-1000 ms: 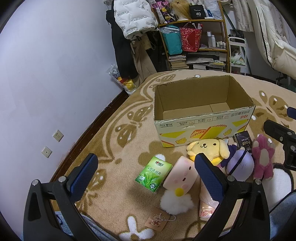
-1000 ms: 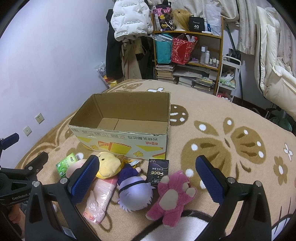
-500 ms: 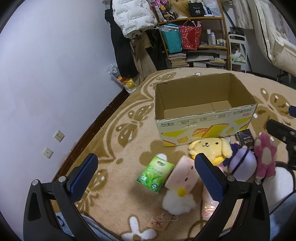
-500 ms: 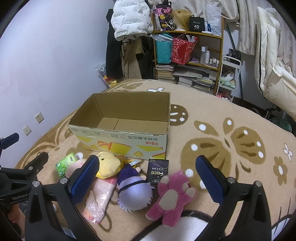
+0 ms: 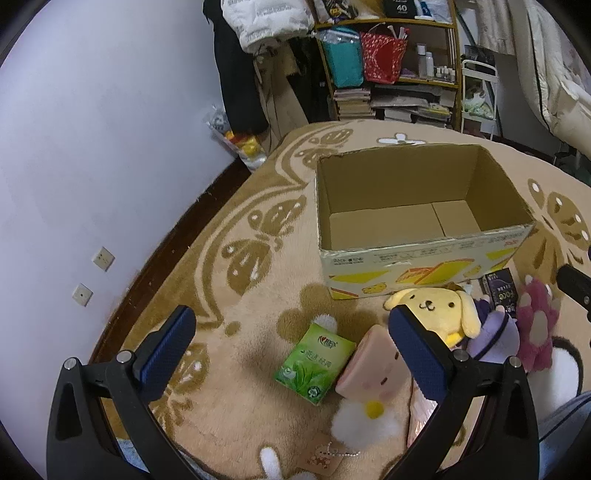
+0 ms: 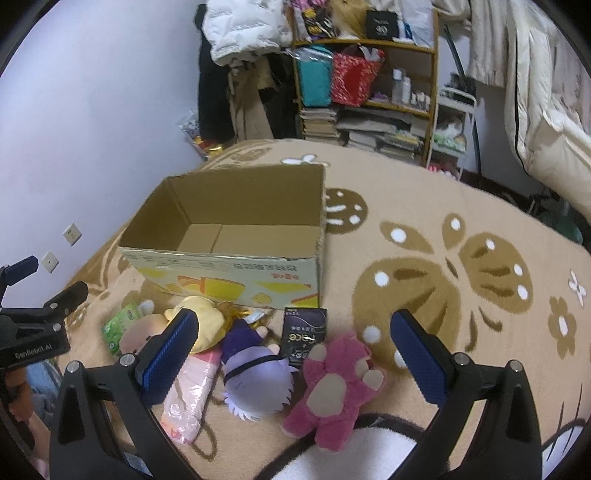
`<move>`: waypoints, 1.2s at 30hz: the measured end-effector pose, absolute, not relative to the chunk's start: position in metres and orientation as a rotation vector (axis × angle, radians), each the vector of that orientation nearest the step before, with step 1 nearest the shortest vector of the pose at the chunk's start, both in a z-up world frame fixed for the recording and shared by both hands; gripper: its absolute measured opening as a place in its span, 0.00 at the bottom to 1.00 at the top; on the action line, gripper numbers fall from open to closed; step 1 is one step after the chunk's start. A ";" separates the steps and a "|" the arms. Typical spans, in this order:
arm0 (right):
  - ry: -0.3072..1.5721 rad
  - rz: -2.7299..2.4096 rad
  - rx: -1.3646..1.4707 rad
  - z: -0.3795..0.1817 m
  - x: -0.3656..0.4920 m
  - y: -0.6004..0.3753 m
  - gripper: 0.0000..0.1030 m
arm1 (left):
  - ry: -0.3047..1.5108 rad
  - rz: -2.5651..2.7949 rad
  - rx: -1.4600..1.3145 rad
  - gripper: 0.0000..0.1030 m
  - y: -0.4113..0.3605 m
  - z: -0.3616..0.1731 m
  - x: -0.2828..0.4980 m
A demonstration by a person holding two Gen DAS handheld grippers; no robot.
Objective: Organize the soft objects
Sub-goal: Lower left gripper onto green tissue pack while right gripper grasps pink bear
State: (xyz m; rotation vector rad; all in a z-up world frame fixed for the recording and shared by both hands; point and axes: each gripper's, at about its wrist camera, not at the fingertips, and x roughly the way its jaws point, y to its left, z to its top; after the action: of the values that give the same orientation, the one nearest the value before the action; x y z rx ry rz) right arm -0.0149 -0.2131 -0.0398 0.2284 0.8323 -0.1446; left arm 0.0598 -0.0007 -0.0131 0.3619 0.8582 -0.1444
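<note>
Both claws hang above the plush beige rug [image 6: 424, 229], spread wide, nothing between the ribbed blue pads. The left claw [image 5: 291, 354] gapes over a glossy green tissue pack [image 5: 314, 363], flat and rectangular, lying right between its fingers. Touching that pack, toward the right finger, is a squashy pink block plush [image 5: 373, 365] with a tiny stitched face, and nearer the camera a fluffy white pom-pom [image 5: 364, 424] with a yellow centre. Just beyond the right finger sits a soft yellow dog plush [image 5: 439, 308], floppy ears and all, leaning against the box front.

Over to the right claw [image 6: 291, 354], also fully apart and holding nothing. Straight between its fingers: a round purple-haired doll [image 6: 255, 376], smooth fabric, lying head toward the camera, and beside it a shaggy pink bear [image 6: 340, 384] sprawled on its back. A crinkly clear-pink plastic packet [image 6: 192, 391] lies by the left finger. Wedged between doll and bear, a flat black carton [image 6: 304, 332], hard-edged among all this softness.

Ahead of both claws stands the open cardboard box [image 6: 236, 273], corrugated brown inside, yellow print outside, bare floor flaps showing. The toys crowd its near wall. Beyond it, a cluttered wooden shelf [image 6: 369, 74] and a puffy white jacket [image 6: 243, 26] hanging up.
</note>
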 end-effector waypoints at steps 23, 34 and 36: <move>1.057 -0.242 0.371 -0.102 0.015 -0.253 0.98 | 1.205 -0.143 0.287 1.00 0.020 -0.091 0.127; 1.170 -0.272 0.429 -0.129 0.015 -0.267 0.84 | 1.352 -0.087 0.181 1.00 0.041 -0.126 0.142; 1.187 -0.270 0.446 -0.133 0.016 -0.269 0.82 | 1.353 -0.091 0.181 1.00 0.040 -0.127 0.142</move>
State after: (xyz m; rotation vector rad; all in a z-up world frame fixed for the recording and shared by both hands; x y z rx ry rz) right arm 0.0157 -0.2687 -0.1328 0.4463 1.1872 -0.2695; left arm 0.1424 0.0402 -0.1273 0.1814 1.3529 -0.0911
